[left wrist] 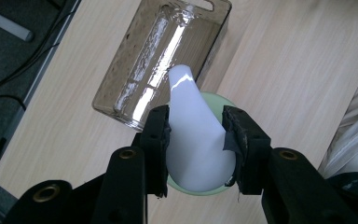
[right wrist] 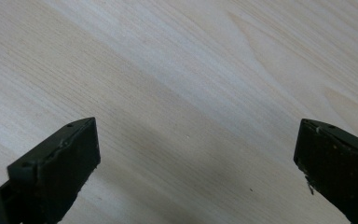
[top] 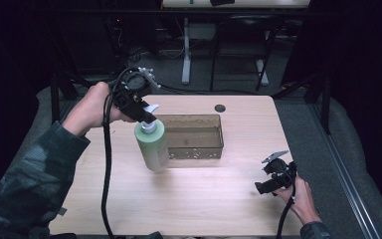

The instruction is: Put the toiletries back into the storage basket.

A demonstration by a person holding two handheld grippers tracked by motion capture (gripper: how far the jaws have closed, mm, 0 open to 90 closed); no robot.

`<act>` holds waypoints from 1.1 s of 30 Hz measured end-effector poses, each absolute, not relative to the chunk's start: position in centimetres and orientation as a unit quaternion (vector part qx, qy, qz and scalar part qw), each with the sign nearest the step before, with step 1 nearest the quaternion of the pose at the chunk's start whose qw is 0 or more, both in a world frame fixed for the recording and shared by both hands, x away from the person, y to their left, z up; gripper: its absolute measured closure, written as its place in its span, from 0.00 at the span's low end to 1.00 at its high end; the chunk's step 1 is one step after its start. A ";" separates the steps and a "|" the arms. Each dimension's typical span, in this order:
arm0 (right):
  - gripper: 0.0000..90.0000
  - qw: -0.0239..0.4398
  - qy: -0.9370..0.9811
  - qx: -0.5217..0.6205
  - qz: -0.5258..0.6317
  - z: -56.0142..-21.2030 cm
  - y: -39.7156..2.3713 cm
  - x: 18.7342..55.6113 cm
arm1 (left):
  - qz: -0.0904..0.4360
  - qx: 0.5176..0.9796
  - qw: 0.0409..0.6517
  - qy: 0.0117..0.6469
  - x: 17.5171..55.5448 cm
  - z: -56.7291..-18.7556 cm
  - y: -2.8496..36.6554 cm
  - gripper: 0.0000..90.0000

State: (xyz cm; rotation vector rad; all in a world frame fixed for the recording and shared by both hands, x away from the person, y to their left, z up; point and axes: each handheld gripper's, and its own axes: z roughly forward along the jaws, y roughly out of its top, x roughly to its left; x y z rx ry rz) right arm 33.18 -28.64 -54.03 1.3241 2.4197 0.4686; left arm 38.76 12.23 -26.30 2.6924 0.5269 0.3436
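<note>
My left tool (left wrist: 196, 140) pinches the white pump head (left wrist: 191, 135) of the green bottle (top: 152, 145), beside the clear bin (top: 195, 135); I should lift vertically. Right tool (top: 274, 180) spread, over the table (right wrist: 177, 70).

A pale green pump bottle (top: 152, 145) stood close to the middle of the light wooden surface (top: 204, 194). Its body was round and smooth, and it carried a white pump head (left wrist: 193, 135) with a spout (left wrist: 181, 77) that pointed toward the clear bin. The bottle leaned a little, with its top toward the person's left side. The jaws of the left gripper (left wrist: 196, 140) were closed on the white pump head from both sides.

Just beside the bottle, on its far right, a clear plastic bin (top: 193, 137) lay on the surface. It was rectangular, brownish in tint, with its open side up, and it looked empty. In the left gripper view its end wall had a cut-out handle slot (left wrist: 200, 3).
</note>
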 end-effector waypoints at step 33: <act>0.00 0.175 0.854 0.464 0.158 -54.1 -28.7 33.2 | 0.153 0.950 0.183 0.200 40.0 -22.4 12.5 0.70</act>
